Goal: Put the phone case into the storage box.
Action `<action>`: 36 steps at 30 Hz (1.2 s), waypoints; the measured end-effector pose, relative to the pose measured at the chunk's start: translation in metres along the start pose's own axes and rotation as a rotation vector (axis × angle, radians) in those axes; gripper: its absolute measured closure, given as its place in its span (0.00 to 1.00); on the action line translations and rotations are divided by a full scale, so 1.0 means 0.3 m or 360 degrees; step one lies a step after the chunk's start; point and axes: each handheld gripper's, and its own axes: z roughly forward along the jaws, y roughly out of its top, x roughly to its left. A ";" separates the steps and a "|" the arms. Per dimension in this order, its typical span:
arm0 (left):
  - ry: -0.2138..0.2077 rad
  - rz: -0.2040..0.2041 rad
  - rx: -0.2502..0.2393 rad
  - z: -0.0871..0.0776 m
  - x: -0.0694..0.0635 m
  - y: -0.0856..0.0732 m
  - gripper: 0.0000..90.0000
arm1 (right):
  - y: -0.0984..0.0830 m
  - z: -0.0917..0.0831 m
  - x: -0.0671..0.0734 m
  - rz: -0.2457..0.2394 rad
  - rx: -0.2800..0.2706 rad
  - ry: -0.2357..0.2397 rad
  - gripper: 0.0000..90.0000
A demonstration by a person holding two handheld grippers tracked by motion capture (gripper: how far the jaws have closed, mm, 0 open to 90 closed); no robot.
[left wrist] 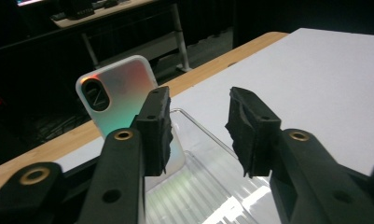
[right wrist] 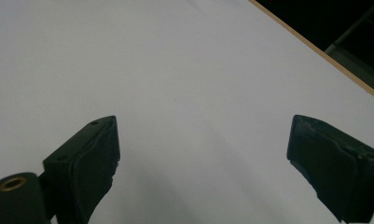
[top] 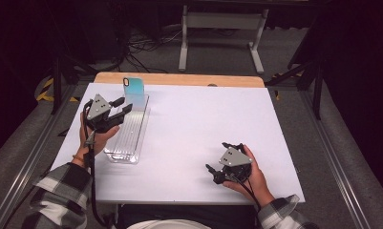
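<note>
1. While the phone [top: 133,88] stands upright, propped at the far end of the clear tray [top: 127,138], the left gripper [top: 123,106] hovers beside it, jaws apart, gripping nothing.
2. Right gripper [top: 214,172] rests on the white table [top: 189,124], jaws wide and empty, likely kept clear of the work.

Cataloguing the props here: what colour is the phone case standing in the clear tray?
Iridescent phone case, shading pink-orange to green, clearest in the left gripper view.
</note>
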 end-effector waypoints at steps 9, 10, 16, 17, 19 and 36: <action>-0.0026 0.0006 -0.0029 -0.014 -0.018 -0.006 0.55 | 0.001 -0.003 -0.001 0.0000 -0.0007 -0.0003 0.11; -0.0024 0.0003 -0.0029 -0.013 -0.022 -0.008 0.53 | 0.002 -0.003 -0.001 0.0000 -0.0007 -0.0004 0.11; -0.0013 0.0010 -0.0040 -0.018 -0.032 -0.011 0.45 | 0.003 -0.004 0.000 0.0005 -0.0007 -0.0004 0.11; -0.0007 0.0011 -0.0054 -0.019 -0.034 -0.010 0.44 | 0.003 -0.004 0.000 0.0000 -0.0008 -0.0002 0.11; -0.0010 0.0011 -0.0053 -0.018 -0.036 -0.010 0.42 | 0.002 -0.004 0.000 0.0001 -0.0009 -0.0001 0.11; -0.0031 -0.0039 -0.0040 -0.003 -0.054 -0.009 0.12 | 0.005 -0.009 0.002 -0.0002 -0.0032 0.0010 0.11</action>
